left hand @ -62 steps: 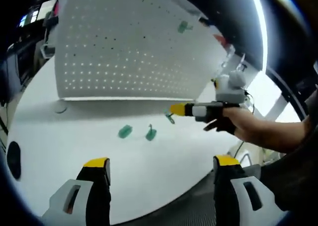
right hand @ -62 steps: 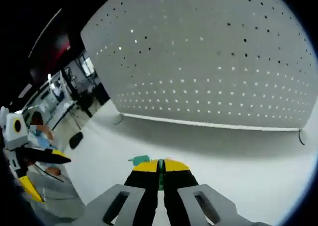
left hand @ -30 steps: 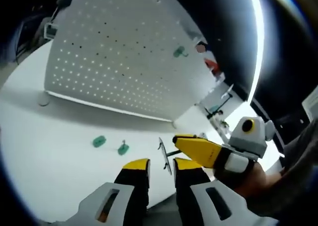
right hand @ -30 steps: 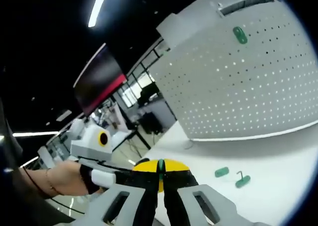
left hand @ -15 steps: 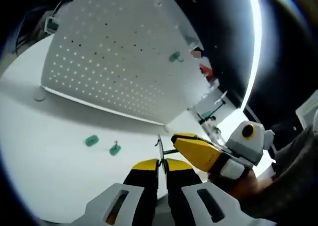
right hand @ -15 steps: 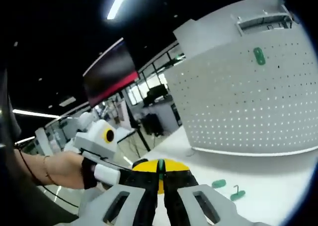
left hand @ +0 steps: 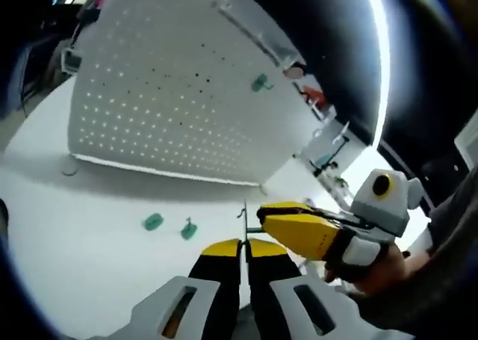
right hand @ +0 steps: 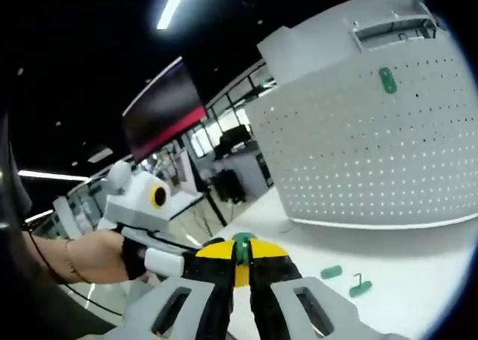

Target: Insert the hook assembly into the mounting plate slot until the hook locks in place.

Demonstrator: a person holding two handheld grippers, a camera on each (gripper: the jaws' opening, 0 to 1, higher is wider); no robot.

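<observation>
While both grippers meet above the table (left hand: 67,228), left gripper (left hand: 243,244) clamped on thin metal hook (left hand: 243,219), right gripper (right hand: 240,250) pinching green mounting plate (right hand: 242,240), two green pieces (left hand: 170,226) lying near the pegboard (left hand: 172,101), one green piece (right hand: 387,80) mounted high on it.

Open-plan office/lab: desks w/ monitors (right hand: 224,142), ceiling strip light (right hand: 175,4), pegboard (right hand: 373,146).

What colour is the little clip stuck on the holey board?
Green clip, clearest in the right gripper view.
</observation>
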